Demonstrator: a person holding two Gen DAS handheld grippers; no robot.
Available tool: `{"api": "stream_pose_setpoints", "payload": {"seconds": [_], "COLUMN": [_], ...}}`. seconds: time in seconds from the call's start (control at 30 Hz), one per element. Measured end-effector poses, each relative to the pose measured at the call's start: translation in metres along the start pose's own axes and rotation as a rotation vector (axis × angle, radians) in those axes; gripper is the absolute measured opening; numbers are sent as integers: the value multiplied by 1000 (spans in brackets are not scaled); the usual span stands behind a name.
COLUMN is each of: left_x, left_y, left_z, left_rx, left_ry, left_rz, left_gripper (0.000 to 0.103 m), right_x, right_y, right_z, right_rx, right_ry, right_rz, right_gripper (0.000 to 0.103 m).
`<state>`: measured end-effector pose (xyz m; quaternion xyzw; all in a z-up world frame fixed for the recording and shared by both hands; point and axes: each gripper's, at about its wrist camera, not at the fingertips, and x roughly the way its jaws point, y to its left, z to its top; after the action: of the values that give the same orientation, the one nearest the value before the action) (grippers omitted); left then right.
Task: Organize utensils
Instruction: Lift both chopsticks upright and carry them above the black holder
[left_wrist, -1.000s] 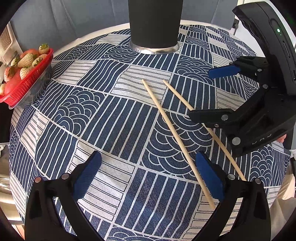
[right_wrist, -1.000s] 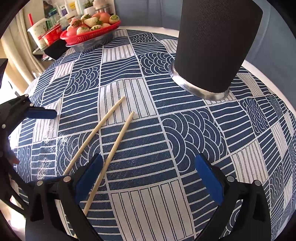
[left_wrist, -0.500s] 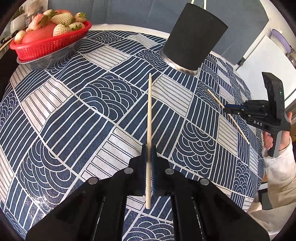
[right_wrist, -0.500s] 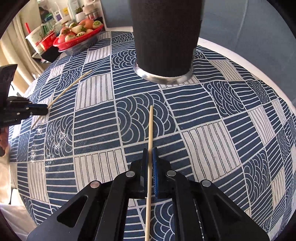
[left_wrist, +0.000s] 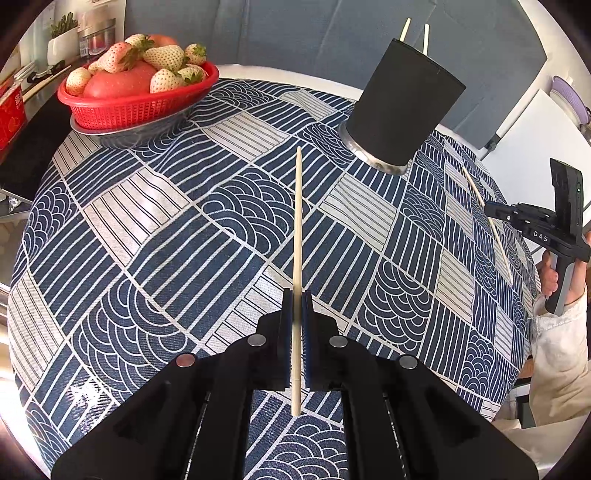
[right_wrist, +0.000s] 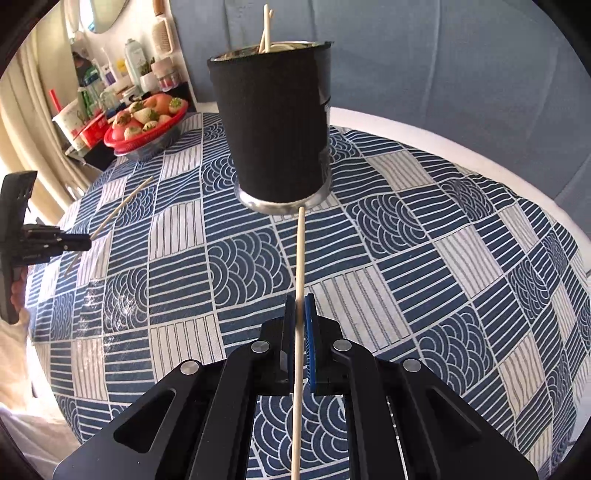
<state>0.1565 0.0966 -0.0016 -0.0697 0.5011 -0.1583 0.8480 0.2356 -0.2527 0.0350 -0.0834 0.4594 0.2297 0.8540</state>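
While both are hovering over the tablecloth (left_wrist: 155, 206), left gripper (left_wrist: 294, 314) clamping a chopstick (left_wrist: 297, 229), right gripper (right_wrist: 300, 317) pinching second chopstick (right_wrist: 300, 258), black holder (right_wrist: 275, 125) standing ahead.

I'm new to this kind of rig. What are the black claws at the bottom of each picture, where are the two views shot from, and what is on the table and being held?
No robot: a person holds a two-finger gripper in each hand, with a fisheye camera on each looking along its fingers. One picture is from the left gripper, the other from the right gripper. Each is shut on one chopstick: the left chopstick and the right chopstick. Each view also shows the other gripper at its edge. A patterned tablecloth covers the table. On it stand a black holder with chopsticks already poking out and a red basket of fruit.
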Motion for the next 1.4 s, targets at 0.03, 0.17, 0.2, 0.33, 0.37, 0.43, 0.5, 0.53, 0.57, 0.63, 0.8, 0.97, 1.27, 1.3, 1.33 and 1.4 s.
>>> {"api": "stream_pose_setpoints", "payload": {"seconds": [0.03, 0.17, 0.2, 0.33, 0.37, 0.43, 0.5, 0.53, 0.57, 0.63, 0.8, 0.97, 1.27, 1.3, 1.33, 1.4], "left_x": [-4, -18, -21, -32, -35, -43, -50, -54, -56, -64, -75, -80, -83, -83, -83, -82], "left_y": [0, -1, -1, -5, -6, -7, -9, -10, -13, -16, -25, -31, -46, -48, -51, -58], "left_z": [1, 10, 12, 24, 27, 35, 44, 48, 53, 62, 85, 102, 136, 140, 143, 151], "left_rx": [0, 1, 6, 24, 25, 20, 19, 22, 23, 31, 42, 56, 56, 58, 63, 77], "left_ry": [-9, -48, -55, -82, -96, -127, -159, -174, -189, -216, -266, -298, -361, -367, -373, -385], "left_rz": [7, 14, 20, 36, 37, 26, 23, 19, 16, 11, -8, -25, -63, -67, -70, -76], "left_gripper": [5, 5, 5, 5, 5, 5, 5, 5, 5, 5, 5, 5, 5, 5, 5, 5], "right_x": [-4, -21, -24, -34, -37, -44, -51, -55, -59, -67, -86, -100, -107, -108, -109, -110], "right_y": [-2, -14, -15, -24, -26, -29, -33, -35, -36, -39, -42, -42, -35, -33, -31, -25], "right_z": [2, 8, 9, 13, 14, 18, 23, 25, 28, 35, 51, 67, 96, 100, 104, 112], "right_rx": [4, 26, 29, 42, 43, 53, 62, 64, 65, 65, 57, 38, 12, 7, 0, -20], "right_ry": [-12, -61, -70, -100, -109, -131, -156, -169, -183, -210, -275, -333, -448, -464, -474, -494], "right_rz": [-3, -12, -17, -32, -34, -43, -44, -48, -54, -58, -88, -102, -71, -62, -57, -52], "right_gripper": [5, 5, 5, 5, 5, 5, 5, 5, 5, 5, 5, 5, 5, 5, 5, 5]}}
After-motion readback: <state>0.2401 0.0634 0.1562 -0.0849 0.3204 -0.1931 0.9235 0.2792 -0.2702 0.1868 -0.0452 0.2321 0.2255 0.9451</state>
